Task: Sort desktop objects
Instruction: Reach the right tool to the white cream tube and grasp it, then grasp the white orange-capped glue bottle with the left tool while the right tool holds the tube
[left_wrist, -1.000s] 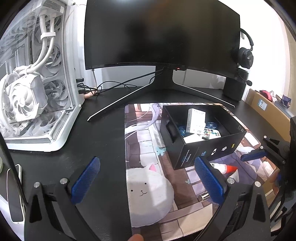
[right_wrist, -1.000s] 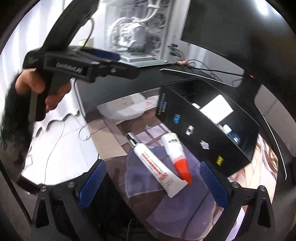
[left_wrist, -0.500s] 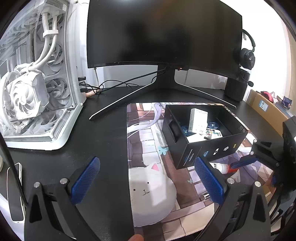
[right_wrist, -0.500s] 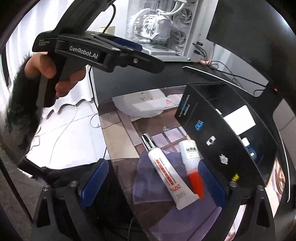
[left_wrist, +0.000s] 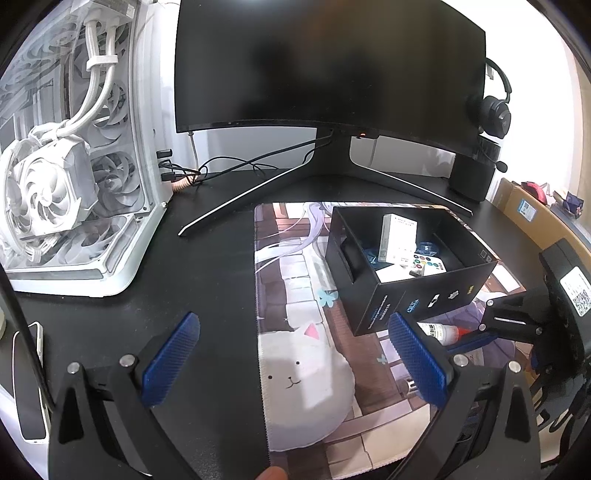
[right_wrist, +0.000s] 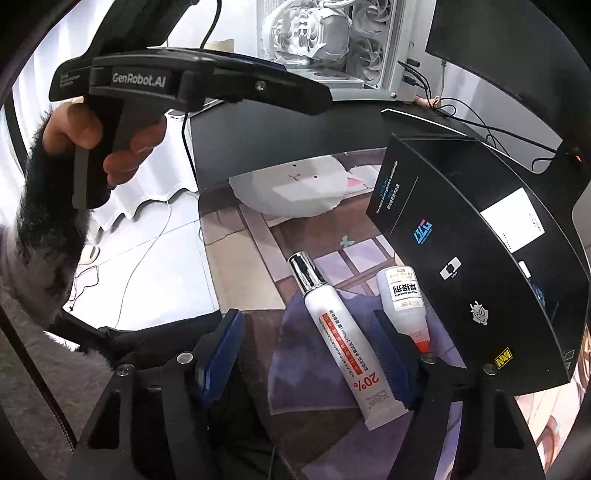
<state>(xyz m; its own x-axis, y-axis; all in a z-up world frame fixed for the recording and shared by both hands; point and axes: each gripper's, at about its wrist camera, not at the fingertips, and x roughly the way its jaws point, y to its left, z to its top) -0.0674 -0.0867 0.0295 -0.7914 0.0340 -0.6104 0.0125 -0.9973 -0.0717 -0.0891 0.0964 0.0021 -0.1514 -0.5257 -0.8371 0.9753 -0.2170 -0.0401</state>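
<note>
Down on the tabletop (right_wrist: 258, 129), right gripper (right_wrist: 310, 350) jaws, still apart, have just been closing around the white tube (right_wrist: 343, 339), lining up its trip to the black box (right_wrist: 480, 258), while the left gripper (left_wrist: 291, 362) waits wide open.

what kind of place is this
Most likely a home computer or gaming desk: a curved monitor, a white PC case with fans, a headset and a printed desk mat.

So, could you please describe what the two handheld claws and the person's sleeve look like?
Both the left claw and right claw have black angular frames with silver screws and ribbed blue pads. The left one's pistol-grip body reads "GenRobot.AI" in white. The sleeve is fluffy, black at the cuff, then pale.
</note>
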